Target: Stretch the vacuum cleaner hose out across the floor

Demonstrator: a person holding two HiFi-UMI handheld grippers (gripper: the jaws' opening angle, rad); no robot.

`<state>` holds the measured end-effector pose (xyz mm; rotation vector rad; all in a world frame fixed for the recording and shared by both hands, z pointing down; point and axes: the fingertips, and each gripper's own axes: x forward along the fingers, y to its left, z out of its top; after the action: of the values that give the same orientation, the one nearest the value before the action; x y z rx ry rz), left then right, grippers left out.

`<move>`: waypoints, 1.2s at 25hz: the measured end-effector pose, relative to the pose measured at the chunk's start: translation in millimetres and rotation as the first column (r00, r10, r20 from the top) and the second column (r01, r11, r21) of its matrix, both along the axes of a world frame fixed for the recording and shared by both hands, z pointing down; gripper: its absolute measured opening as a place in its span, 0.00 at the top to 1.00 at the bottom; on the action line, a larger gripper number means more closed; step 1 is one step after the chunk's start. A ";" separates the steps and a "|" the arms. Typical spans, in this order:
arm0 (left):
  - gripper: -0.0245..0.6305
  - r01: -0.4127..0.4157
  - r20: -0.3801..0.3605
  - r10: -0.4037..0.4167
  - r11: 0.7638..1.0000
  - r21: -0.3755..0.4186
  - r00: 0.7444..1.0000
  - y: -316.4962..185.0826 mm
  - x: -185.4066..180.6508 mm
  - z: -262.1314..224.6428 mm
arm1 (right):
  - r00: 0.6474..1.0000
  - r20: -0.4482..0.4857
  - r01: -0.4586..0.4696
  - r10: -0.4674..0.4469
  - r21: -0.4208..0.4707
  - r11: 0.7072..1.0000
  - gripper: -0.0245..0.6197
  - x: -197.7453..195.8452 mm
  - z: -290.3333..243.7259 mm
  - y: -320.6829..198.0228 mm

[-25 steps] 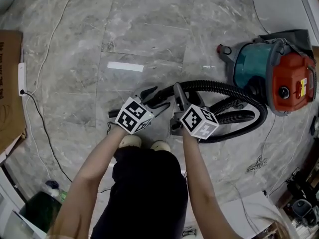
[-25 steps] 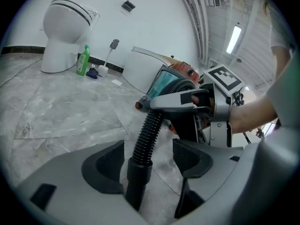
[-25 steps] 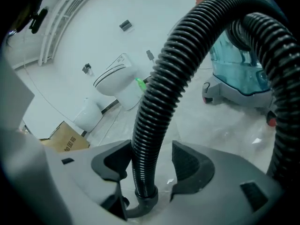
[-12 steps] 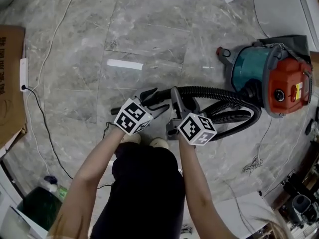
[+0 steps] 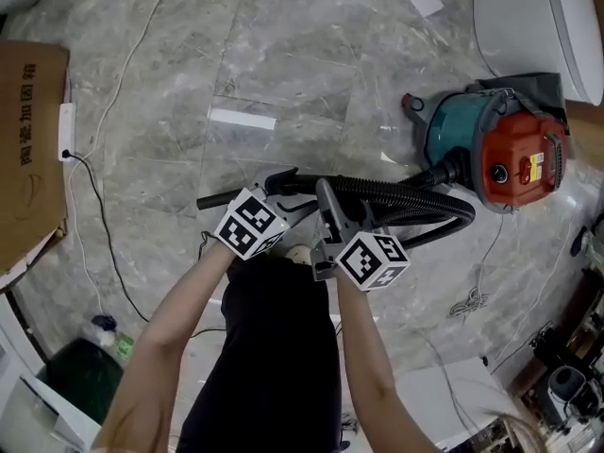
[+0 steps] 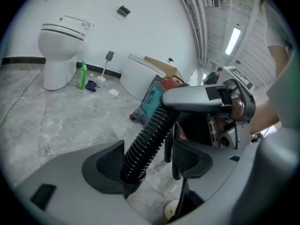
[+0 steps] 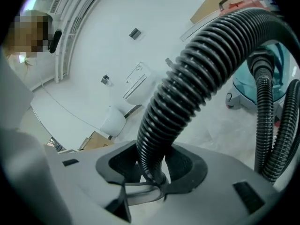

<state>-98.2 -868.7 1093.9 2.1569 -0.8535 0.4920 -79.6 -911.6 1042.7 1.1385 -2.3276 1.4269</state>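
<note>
**A:** Jaws of the left gripper point(image 5: 283, 196) and right gripper point(image 5: 330, 202) each clamped the hose point(image 5: 406, 194), which looped above the floor point(image 5: 283, 64) beside the vacuum cleaner point(image 5: 481, 154).

**B:** Left gripper view: it sat off-centre and might slip. Right jaws had just closed, gripping it firmly; a yank could topple the cleaner.

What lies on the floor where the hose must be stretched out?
Little does. Ahead of the hose the tiles hold only a white strip; a white cable and a cardboard box lie off to the left.
</note>
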 end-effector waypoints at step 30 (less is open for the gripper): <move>0.63 -0.360 0.037 0.360 0.912 0.198 0.932 28.0 31.9 -332.0 | 0.985 0.082 0.147 -0.151 0.052 0.988 0.67 20.5 -348.2 34.6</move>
<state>-66.3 -840.7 761.9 2.5192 -0.5196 0.6088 -59.1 -877.0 694.5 0.9080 -2.4573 1.4023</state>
